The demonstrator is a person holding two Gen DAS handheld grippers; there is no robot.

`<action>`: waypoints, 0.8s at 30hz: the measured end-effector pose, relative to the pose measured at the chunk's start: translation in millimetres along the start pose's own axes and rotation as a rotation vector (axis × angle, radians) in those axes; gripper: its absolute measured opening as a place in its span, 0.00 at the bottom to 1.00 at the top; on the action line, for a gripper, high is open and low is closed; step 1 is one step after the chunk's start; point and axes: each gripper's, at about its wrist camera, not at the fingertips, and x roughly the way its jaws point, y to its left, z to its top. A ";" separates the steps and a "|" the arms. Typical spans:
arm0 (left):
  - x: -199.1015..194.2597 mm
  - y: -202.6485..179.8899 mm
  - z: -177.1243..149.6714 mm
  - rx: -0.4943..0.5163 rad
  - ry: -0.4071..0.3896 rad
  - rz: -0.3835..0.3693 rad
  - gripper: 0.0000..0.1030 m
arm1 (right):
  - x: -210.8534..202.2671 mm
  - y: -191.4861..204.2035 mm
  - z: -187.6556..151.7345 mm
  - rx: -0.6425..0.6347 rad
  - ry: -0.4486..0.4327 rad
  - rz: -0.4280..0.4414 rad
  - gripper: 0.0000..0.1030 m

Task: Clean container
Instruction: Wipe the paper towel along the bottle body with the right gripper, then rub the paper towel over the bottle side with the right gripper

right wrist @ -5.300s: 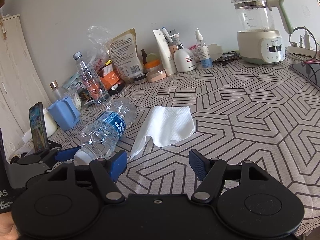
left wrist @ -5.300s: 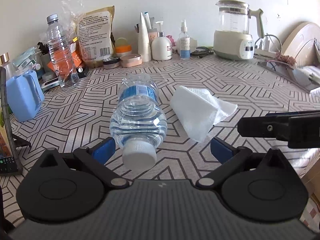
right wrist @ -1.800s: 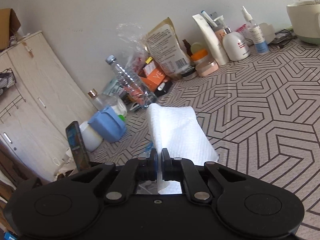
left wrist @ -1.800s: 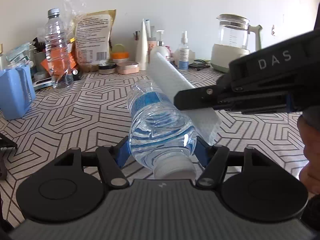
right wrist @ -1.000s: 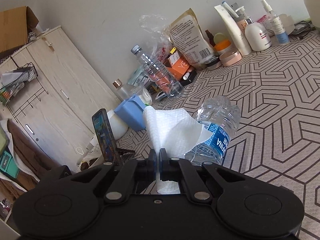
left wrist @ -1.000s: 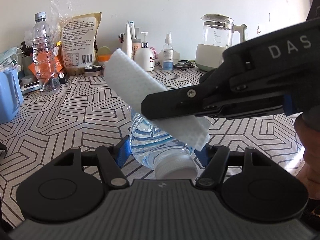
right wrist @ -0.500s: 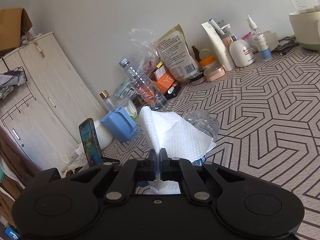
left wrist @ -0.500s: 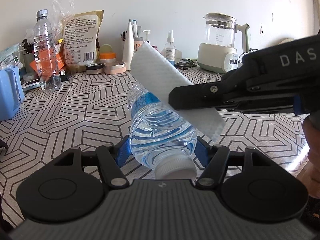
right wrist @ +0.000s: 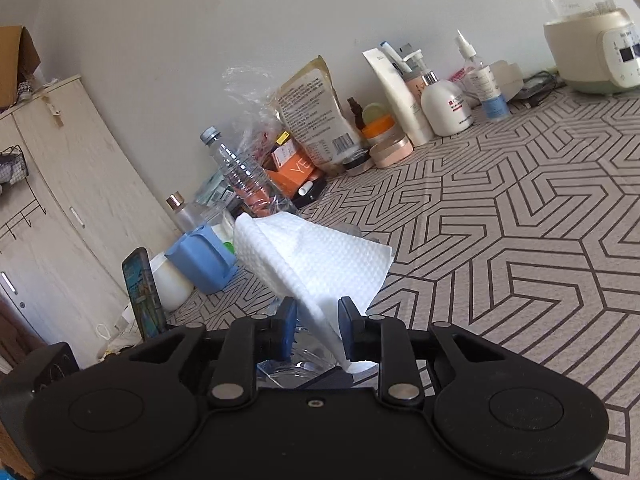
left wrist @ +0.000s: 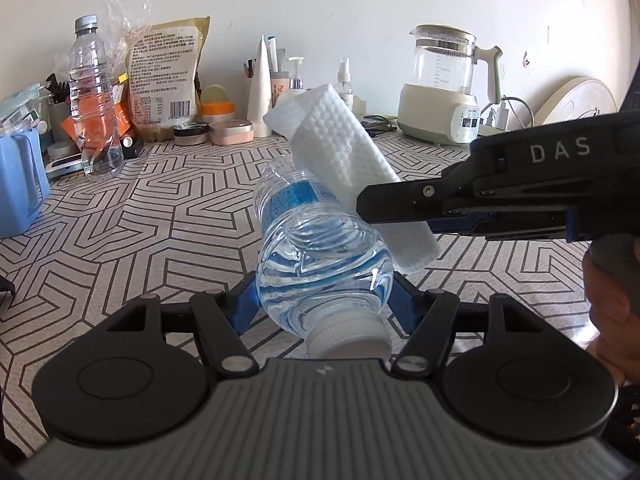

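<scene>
A clear water bottle (left wrist: 320, 248) with a blue label and white cap is held above the patterned table, cap toward the camera. My left gripper (left wrist: 324, 300) is shut on its shoulder. A folded white paper towel (left wrist: 340, 148) lies slanted over the bottle's upper right side. My right gripper (left wrist: 362, 204) comes in from the right, level with the towel. In the right wrist view its jaws (right wrist: 316, 320) are opening. The towel (right wrist: 320, 264) stands loose in the gap between them, and a bit of the bottle (right wrist: 296, 372) shows below.
Along the back wall stand an empty upright bottle (left wrist: 94, 100), a brown pouch (left wrist: 166, 76), toiletries and a glass kettle (left wrist: 444, 84). A blue jug (left wrist: 18, 184) is at the left. A phone (right wrist: 142, 292) stands near the left edge. A hand (left wrist: 608, 300) holds the right gripper.
The right gripper swept the towel across the bottle from left to right. Its jaws, shut on the towel before, have now parted. The left gripper and bottle stayed put.
</scene>
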 end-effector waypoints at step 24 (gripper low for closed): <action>-3.3 -0.7 -0.8 0.001 -0.014 -0.023 0.65 | -29.7 -0.8 11.3 0.133 -0.050 0.099 0.51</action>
